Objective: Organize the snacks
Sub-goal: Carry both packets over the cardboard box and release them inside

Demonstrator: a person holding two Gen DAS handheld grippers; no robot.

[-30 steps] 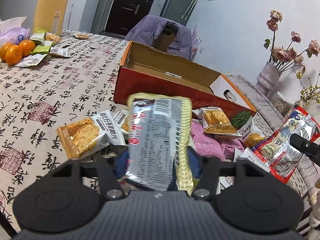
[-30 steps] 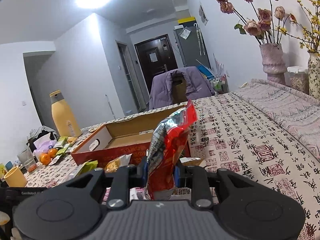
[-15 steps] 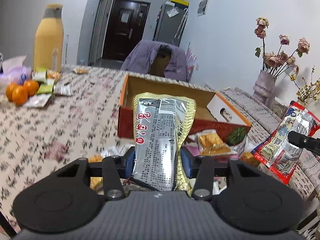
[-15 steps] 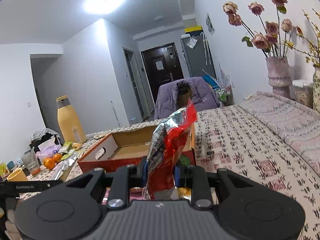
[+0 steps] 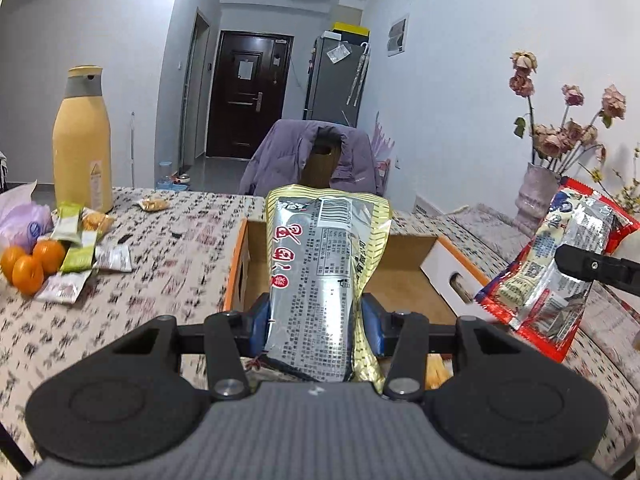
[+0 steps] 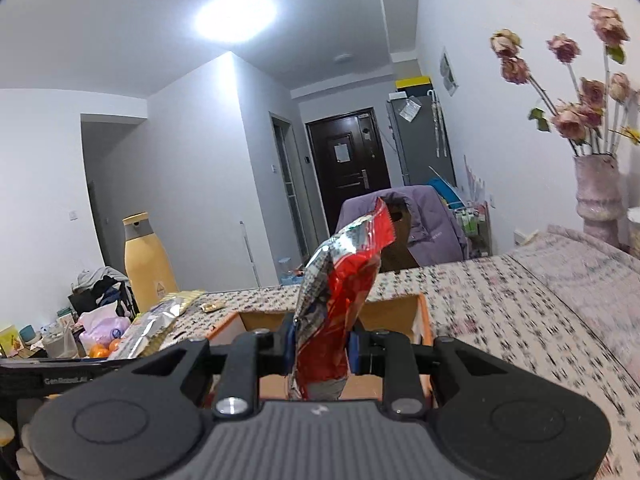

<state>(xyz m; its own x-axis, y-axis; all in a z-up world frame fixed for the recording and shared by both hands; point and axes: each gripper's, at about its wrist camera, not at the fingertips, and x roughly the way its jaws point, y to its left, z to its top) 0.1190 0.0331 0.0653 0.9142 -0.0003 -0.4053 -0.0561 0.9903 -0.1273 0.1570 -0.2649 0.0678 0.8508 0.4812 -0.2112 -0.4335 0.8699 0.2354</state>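
While both packets now ride higher than a second ago, clear of the snack pile on the desk point(image 5: 168, 240), we proceed left to right: our left gripper point(image 5: 316, 320) pinches the silver-and-gold packet point(image 5: 320, 280), our right gripper point(image 6: 320, 350) pinches the red packet point(image 6: 340, 292). Both now front the open cardboard box point(image 5: 400, 280), so we judge depositing comes next.

box floor point(image 5: 404, 288) behind silver packet point(image 5: 320, 280); tablecloth print point(image 6: 520, 320) blurred; packet lettering unreadable
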